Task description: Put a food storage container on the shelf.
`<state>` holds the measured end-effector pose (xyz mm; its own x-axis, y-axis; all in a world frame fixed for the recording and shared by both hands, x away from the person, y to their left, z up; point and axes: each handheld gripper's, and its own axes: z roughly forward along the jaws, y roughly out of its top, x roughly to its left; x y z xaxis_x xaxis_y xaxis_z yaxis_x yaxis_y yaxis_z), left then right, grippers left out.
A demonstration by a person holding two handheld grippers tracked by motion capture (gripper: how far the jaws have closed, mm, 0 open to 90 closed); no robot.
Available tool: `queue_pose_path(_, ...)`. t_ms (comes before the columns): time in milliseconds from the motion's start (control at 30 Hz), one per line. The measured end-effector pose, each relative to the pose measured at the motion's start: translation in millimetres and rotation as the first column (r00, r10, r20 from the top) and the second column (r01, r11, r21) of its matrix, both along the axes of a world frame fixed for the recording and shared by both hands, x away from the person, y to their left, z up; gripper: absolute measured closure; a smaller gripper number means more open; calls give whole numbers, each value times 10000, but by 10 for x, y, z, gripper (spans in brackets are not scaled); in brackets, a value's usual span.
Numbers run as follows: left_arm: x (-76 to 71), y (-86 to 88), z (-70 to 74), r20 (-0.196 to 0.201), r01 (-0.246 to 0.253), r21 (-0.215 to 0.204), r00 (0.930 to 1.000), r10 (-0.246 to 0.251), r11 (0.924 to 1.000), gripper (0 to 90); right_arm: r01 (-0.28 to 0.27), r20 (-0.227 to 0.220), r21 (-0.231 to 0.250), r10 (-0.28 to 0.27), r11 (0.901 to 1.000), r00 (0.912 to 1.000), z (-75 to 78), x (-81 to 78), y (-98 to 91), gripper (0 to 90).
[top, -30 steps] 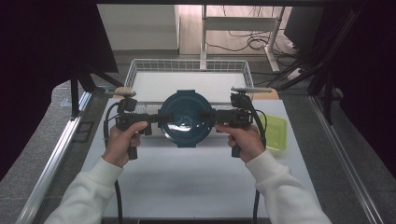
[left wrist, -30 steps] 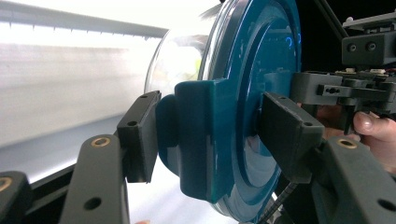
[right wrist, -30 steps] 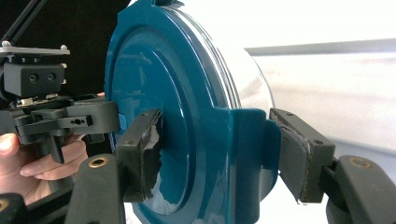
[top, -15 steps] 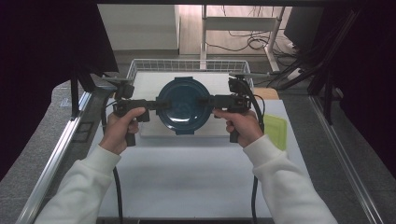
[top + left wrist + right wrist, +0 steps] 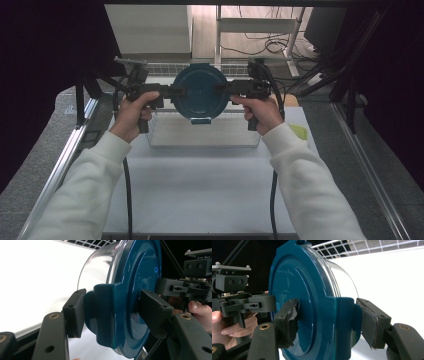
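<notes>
Teal-blue plastic lid and clear round container [image 5: 200, 95], clamped at opposite side latches by the jaws of the left gripper [image 5: 172, 91] and right gripper [image 5: 226, 89], is held above the white table [image 5: 200, 190], best kept level with matched hand speed.

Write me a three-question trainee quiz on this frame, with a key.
1. True or false: the left gripper and right gripper both clamp the container.
2. What does each gripper's fingers close on? A) the glass wall B) a latch tab on the lid's edge C) the wire basket
3. Is the container resting on the table or lifted?

Key
1. True: one gripper on each side of it.
2. B: both gripper views show a blue latch tab between the fingers.
3. Lifted: it hangs between the grippers, in front of the basket.
</notes>
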<state>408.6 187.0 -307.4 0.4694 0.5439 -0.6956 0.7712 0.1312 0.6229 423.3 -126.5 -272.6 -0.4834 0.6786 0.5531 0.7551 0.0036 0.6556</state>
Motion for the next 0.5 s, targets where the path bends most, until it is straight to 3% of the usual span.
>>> queue_pose_path(133,105,9,50,6,-94,63,10000,94,9999,405,33,-20,122,-33,9999,10000,35,119,10,366)
queue_pose_path(267,216,3,18,-244,-134,37,9996,134,9999,406,38,-265,122,-35,9999,9996,17,250,16,365)
queue_pose_path(500,357,-35,-2,-350,-13,57,9994,15,10000,405,104,-428,110,-99,9999,9990,-19,384,-21,364)
